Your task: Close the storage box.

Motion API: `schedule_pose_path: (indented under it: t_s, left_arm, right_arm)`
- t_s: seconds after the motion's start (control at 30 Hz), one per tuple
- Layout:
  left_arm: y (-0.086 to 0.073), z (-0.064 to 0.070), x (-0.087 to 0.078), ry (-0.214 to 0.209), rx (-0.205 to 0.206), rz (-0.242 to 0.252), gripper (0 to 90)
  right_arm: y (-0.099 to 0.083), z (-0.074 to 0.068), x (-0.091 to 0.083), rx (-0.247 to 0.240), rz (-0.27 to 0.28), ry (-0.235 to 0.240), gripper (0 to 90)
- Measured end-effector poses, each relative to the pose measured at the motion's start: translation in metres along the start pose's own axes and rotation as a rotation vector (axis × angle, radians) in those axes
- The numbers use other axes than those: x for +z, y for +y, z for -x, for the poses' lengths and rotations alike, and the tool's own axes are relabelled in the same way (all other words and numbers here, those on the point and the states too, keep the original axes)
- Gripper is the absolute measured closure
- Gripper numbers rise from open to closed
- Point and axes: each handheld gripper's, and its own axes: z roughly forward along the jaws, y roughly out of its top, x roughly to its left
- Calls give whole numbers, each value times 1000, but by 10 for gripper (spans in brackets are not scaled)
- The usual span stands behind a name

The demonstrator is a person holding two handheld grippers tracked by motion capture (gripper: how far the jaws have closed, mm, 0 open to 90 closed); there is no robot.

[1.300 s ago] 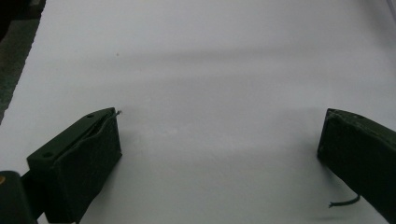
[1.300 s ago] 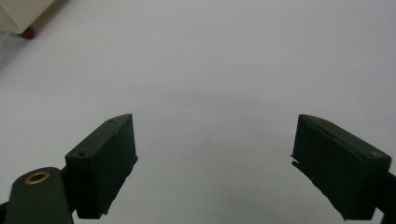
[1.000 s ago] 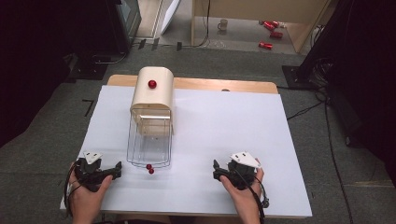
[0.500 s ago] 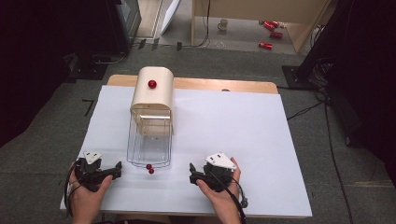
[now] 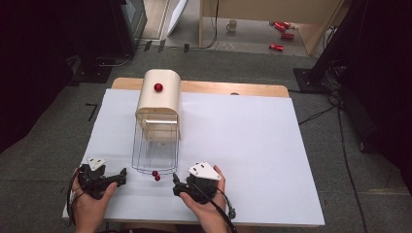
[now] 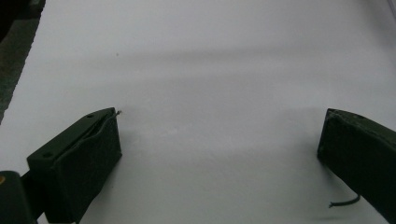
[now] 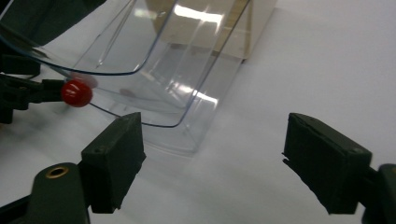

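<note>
I held my right tool point(image 5: 176, 184) low over the white desk point(image 5: 252, 145), near its front edge, with its jaws spread wide apart and nothing between them. In the right gripper view those jaws pointed at the open mouth of the clear plastic drawer point(image 7: 154, 70), whose lower rim lay just ahead of one jaw; I could not tell whether that jaw touched the plastic. A small red knob point(image 7: 77, 93) sat on the front rim of the drawer, off to the side of my jaws, not between them.

From the high view, the clear plastic drawer point(image 5: 155, 148) stood pulled out toward me from a cream, round-topped box point(image 5: 158, 99) that sat toward the back of the desk, left of the middle. The box carried a red knob of its own point(image 5: 158, 87) on top. The red knob point(image 5: 155, 174) on the drawer front showed at the near rim, with what looked like its reflection just beside it, and my right tool was just to the right of it.

My left tool point(image 5: 121, 175) rested near the front left corner of the desk, its jaws pointed to the right toward the drawer front but clearly apart from it. In the left gripper view its jaws stood wide apart over bare white desk point(image 6: 210, 93), holding nothing. A thin loose thread point(image 6: 344, 202) hung by one jaw.
</note>
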Motion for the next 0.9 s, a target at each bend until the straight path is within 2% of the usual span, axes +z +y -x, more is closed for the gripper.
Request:
schedule_pose_path:
  t_s: [0.17, 0.27, 0.5, 0.63, 0.73, 0.9]
  left_arm:
    - [0, 0, 0, 0, 0, 0, 0]
    - [0, 0, 0, 0, 0, 0, 0]
    - [0, 0, 0, 0, -1, 1, 0]
    - [0, 0, 0, 0, -1, 1, 0]
    - [0, 0, 0, 0, 0, 1, 0]
    - [0, 0, 0, 0, 0, 1, 0]
  right_arm:
    - [-2, -13, 0, 3, 17, 25, 337]
    - [-4, -21, 2, -6, 8, 53, 380]
    - [-8, -34, 8, 2, 6, 91, 547]
    - [-9, -41, 13, -7, 8, 105, 610]
    - [-9, -48, 17, -14, 8, 134, 657]
    - [-8, -54, 19, -21, 15, 131, 699]
